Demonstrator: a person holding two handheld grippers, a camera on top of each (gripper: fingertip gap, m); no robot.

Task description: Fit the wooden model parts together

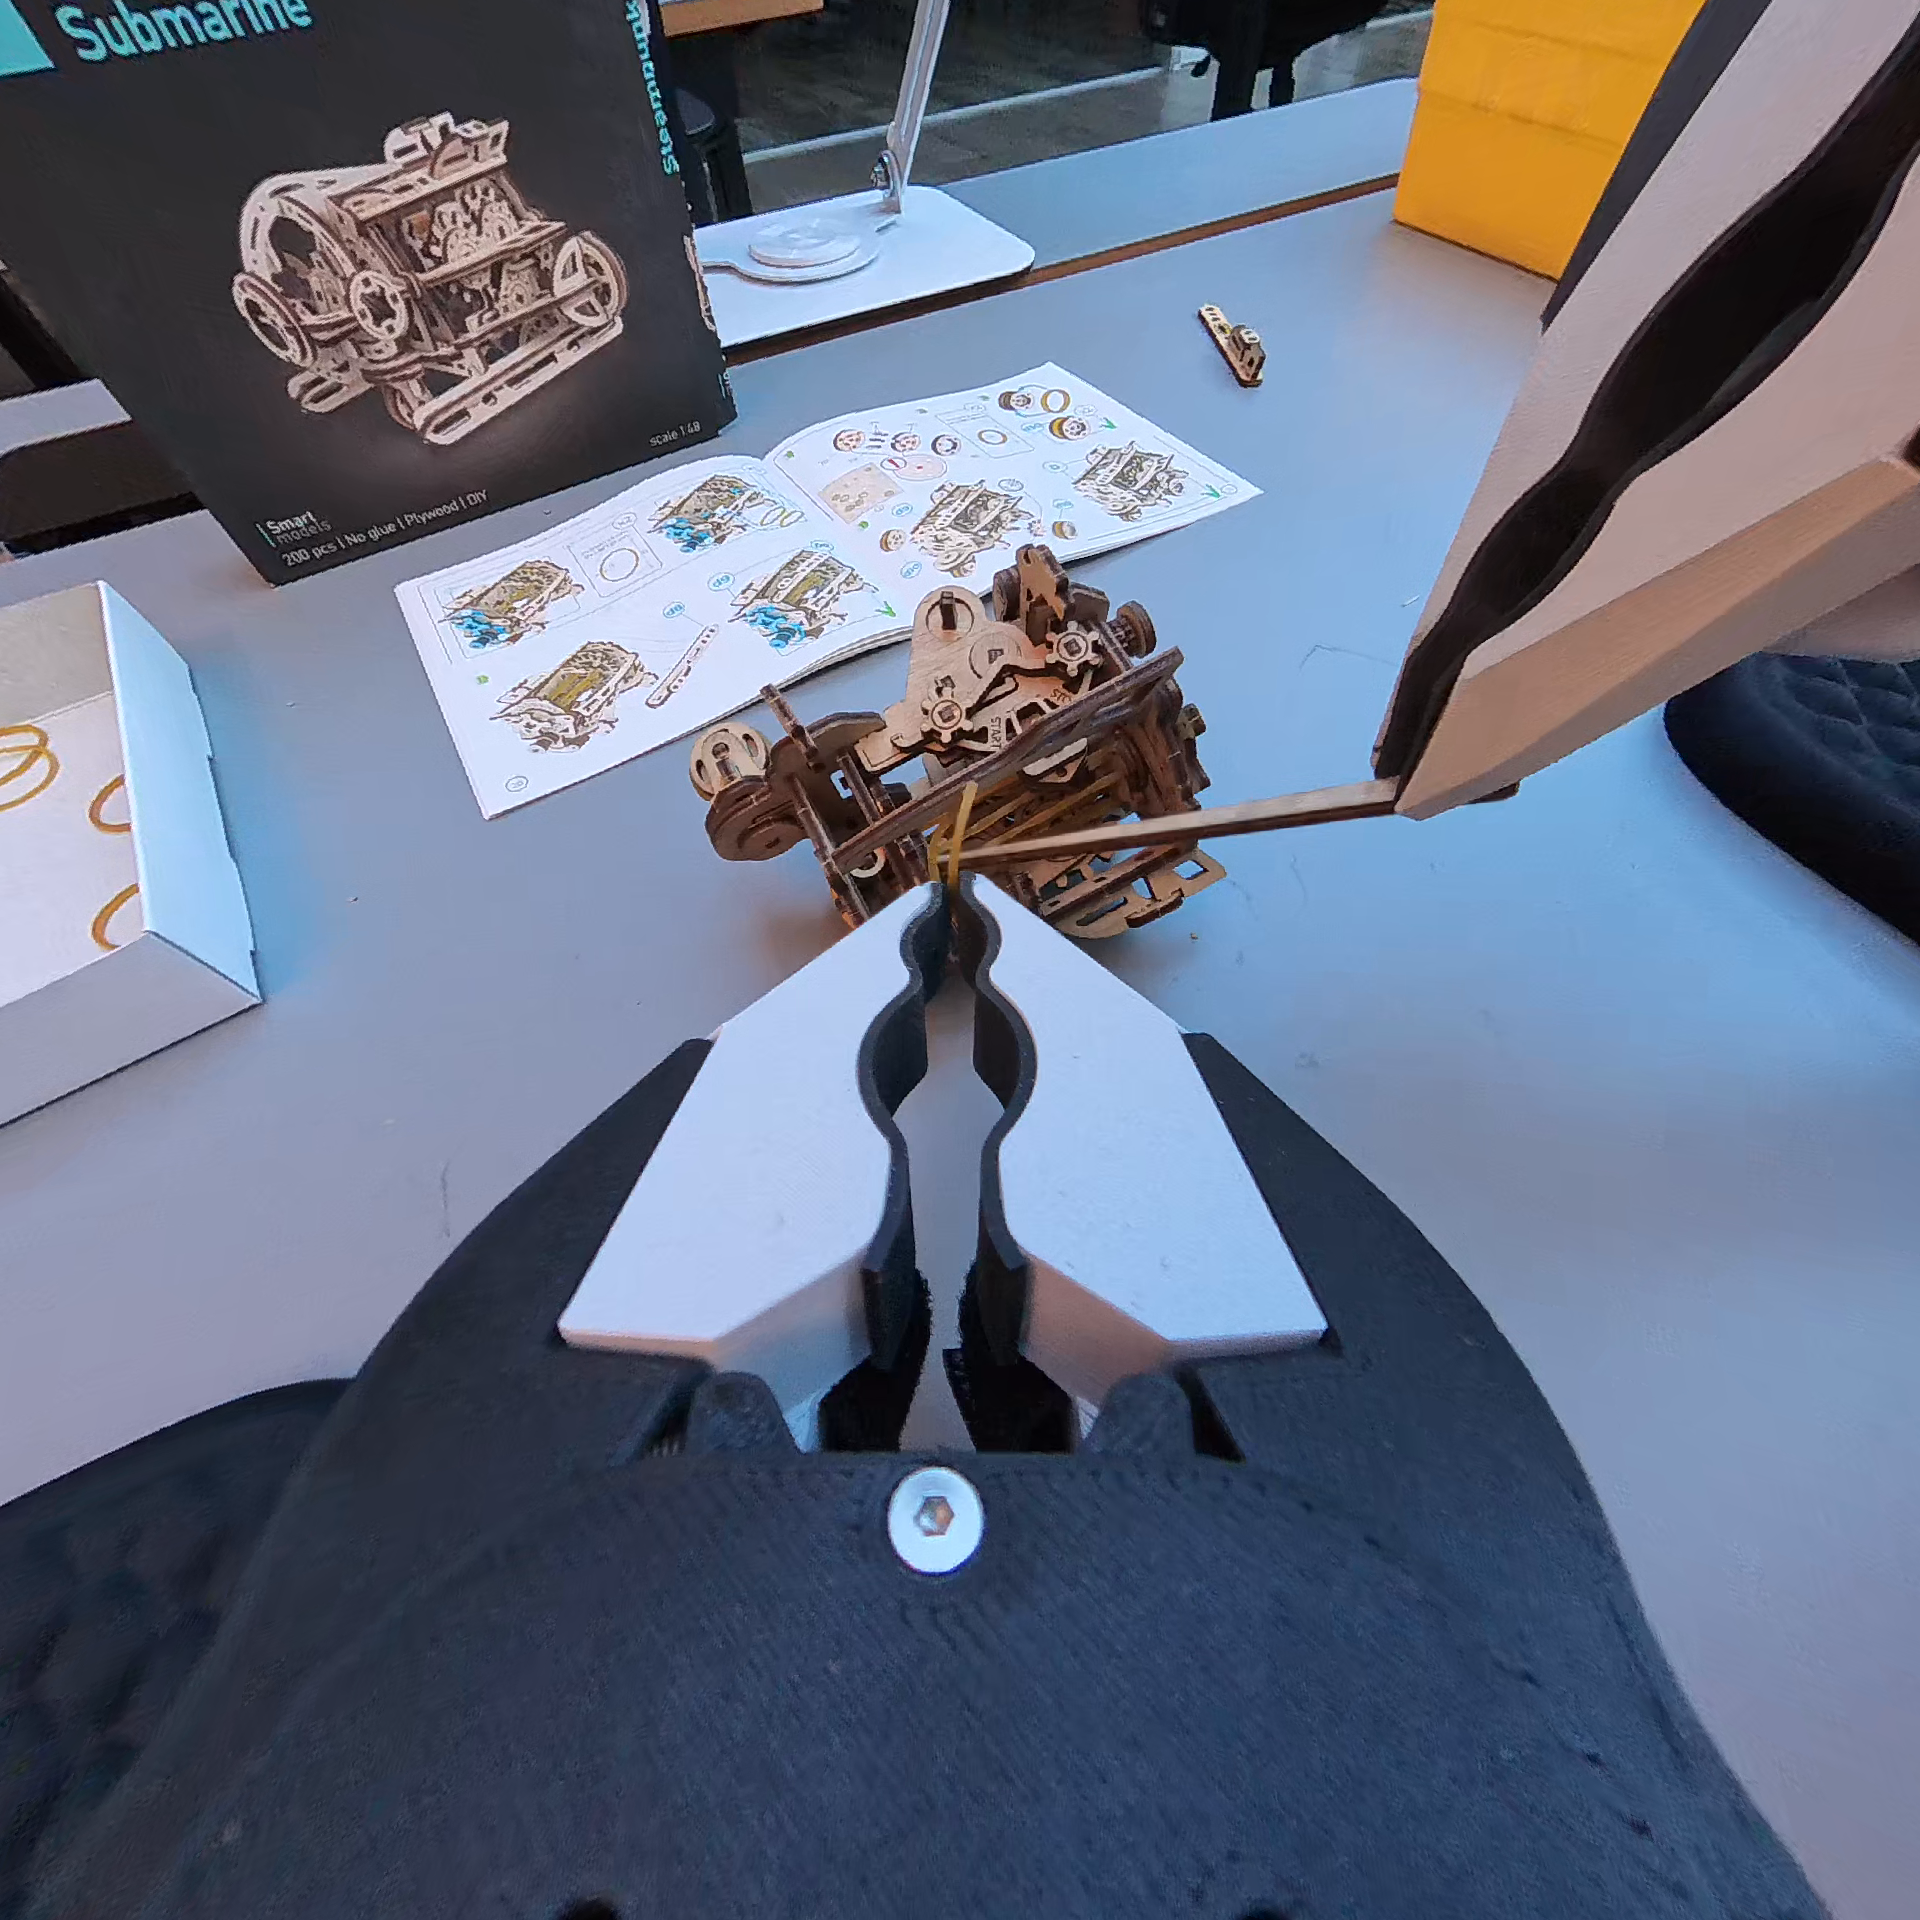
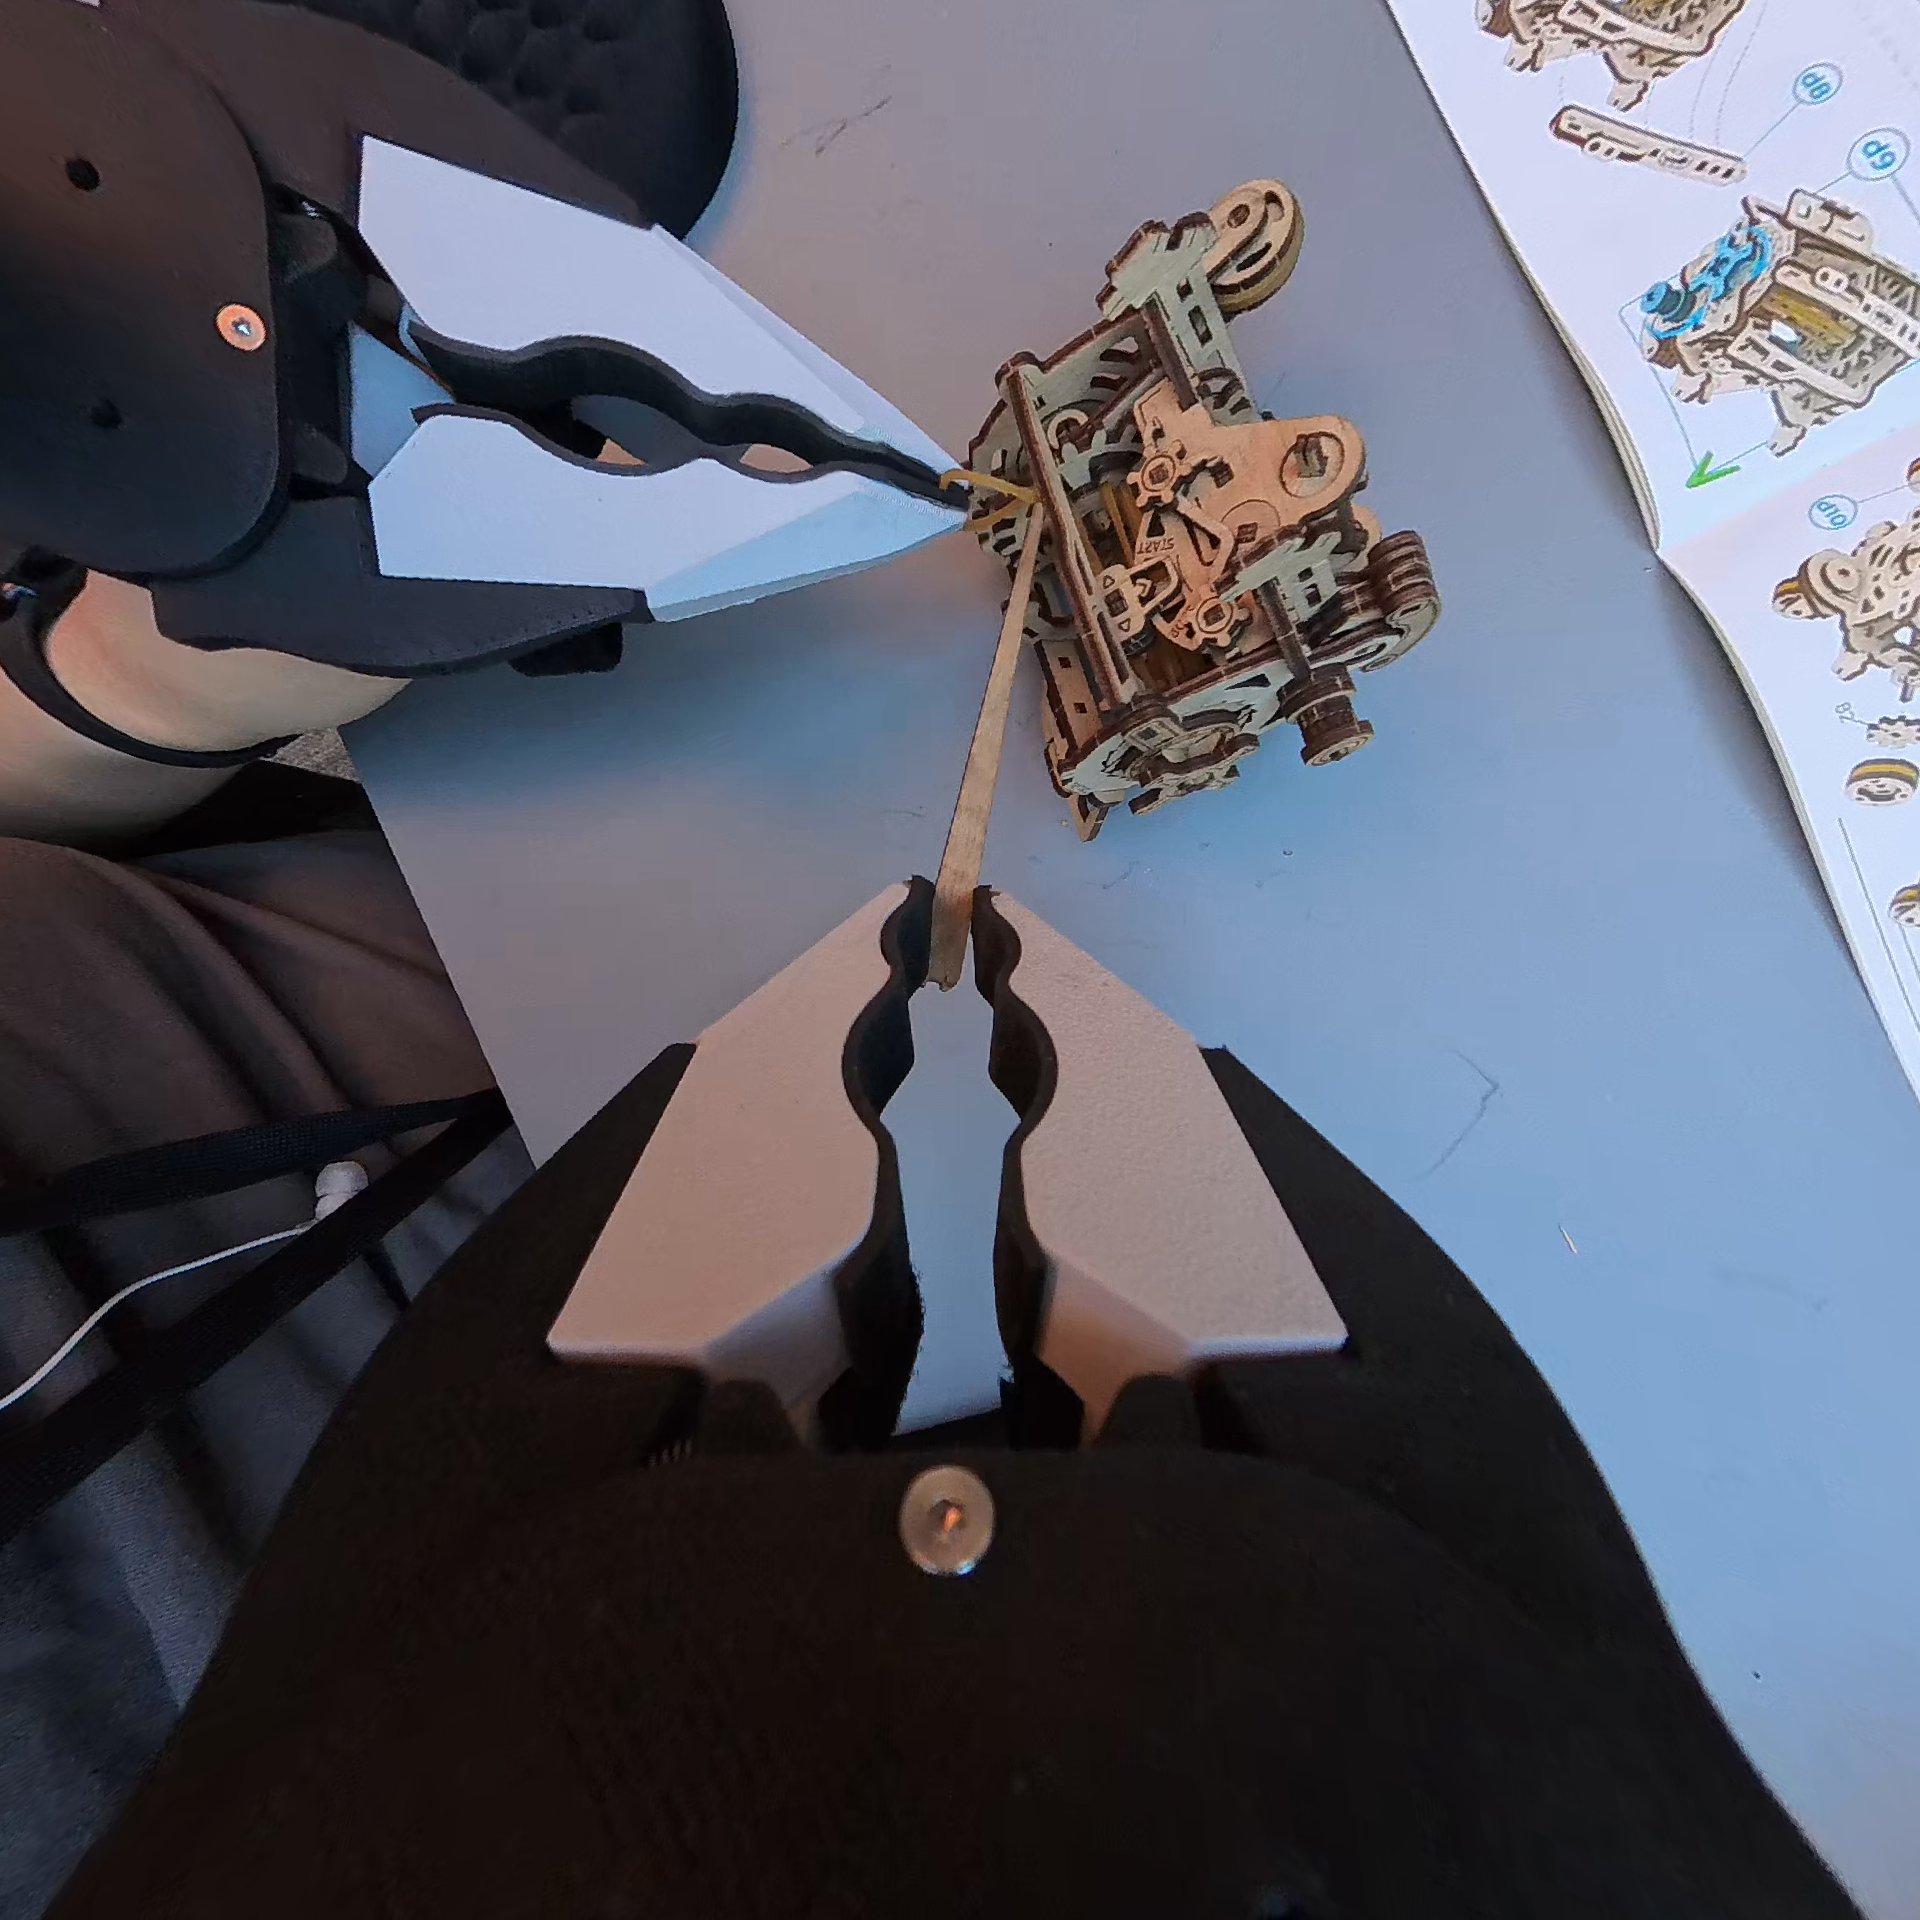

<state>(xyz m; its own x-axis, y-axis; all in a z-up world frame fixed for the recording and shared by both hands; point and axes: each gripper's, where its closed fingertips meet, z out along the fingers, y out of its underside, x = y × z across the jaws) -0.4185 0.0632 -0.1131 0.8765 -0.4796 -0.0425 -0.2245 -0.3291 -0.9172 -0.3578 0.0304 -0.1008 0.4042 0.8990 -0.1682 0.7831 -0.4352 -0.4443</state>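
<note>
A grey worktop (image 1: pixel 1455 1091) carries the wooden model (image 1: pixel 966 748) just ahead of the left claw (image 1: pixel 956 894), whose tips are clenched on a yellow rubber band (image 1: pixel 954 831); the right claw (image 2: pixel 948 925) grasps a thin wooden stick (image 2: pixel 992 717) reaching to that band; only the left wrist view shows the model's box (image 1: pixel 343 260) and a white tray (image 1: pixel 135 831) of bands beyond.

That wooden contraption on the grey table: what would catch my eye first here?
The wooden model lies mid-table, a tangle of gears and wheels. The left tool pinches a yellow rubber band at its near side, while the right tool grips a thin wooden stick poking into the same spot. Behind lie the open instruction booklet and the dark kit box.
</note>
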